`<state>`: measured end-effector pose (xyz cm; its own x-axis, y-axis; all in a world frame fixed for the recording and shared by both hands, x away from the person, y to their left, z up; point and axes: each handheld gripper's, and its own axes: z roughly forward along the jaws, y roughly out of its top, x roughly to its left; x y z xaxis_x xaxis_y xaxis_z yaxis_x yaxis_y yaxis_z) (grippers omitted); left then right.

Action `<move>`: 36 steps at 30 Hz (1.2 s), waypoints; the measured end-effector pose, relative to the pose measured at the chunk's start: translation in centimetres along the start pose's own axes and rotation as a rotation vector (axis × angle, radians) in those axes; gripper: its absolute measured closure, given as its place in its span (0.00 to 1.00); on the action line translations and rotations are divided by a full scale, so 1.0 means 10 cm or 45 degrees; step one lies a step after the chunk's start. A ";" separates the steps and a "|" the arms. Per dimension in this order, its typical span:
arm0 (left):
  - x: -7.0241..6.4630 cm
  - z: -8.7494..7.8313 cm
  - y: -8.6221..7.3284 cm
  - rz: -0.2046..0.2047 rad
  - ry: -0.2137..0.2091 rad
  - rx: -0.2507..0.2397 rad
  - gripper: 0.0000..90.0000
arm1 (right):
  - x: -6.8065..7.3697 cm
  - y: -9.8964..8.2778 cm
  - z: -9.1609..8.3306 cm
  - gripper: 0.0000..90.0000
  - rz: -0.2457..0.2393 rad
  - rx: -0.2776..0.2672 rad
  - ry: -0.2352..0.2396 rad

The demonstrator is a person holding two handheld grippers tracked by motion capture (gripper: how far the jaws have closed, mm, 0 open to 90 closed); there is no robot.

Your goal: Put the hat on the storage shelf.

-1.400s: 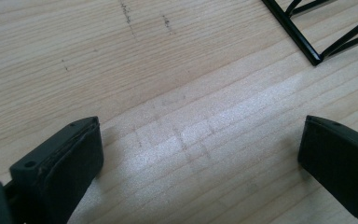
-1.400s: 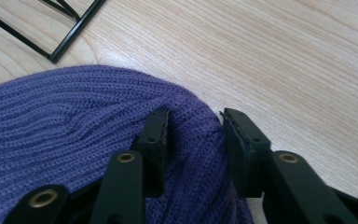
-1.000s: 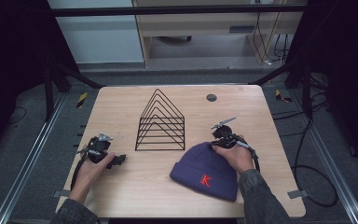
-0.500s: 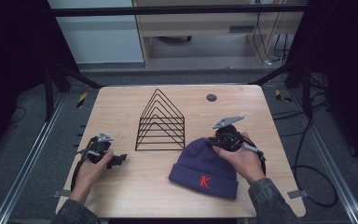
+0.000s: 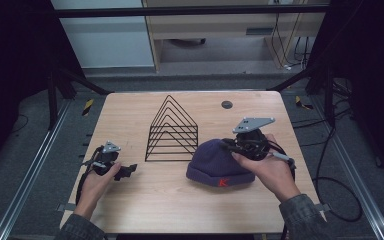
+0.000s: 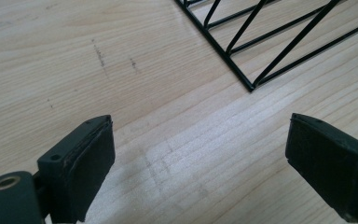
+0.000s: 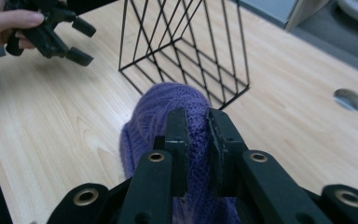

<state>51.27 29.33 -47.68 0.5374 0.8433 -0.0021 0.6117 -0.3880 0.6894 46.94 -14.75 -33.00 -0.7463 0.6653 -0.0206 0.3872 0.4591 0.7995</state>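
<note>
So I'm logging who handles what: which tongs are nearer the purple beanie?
Right. The right tongs are shut on the purple beanie, pinching its knit. The left tongs sit open beyond the wire rack, apart from it.

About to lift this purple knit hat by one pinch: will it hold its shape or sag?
Probably sag: the hat is soft ribbed knit, bunched where the right gripper pinches it. It looks light, and it should drape rather than slip. Its loose brim could snag the wire rack beside it.

There's a black wire rack [image 5: 172, 131] with triangular dividers standing upright mid-way across the light wood surface [image 5: 145, 200]. Small round grommet hole [image 5: 226, 104] sits near the far edge. Dark floor and cables [image 5: 330, 185] off to the side.
</note>
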 end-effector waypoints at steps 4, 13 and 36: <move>-0.01 -0.03 0.01 0.014 0.001 -0.031 0.08 | -0.09 0.09 -0.09 0.88 -0.006 -0.012 -0.018; -0.19 -0.30 0.20 0.047 0.009 -0.114 0.10 | -0.30 0.24 -0.26 0.88 0.045 -0.065 -0.039; -0.57 -1.06 1.31 0.236 -0.186 -0.289 0.10 | -0.35 1.19 -0.48 0.88 -0.002 -0.249 -0.073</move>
<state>50.07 23.38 -30.91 0.7151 0.6975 0.0460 0.3596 -0.4235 0.8315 51.53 -14.44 -20.49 -0.7125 0.6997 -0.0517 0.2692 0.3406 0.9008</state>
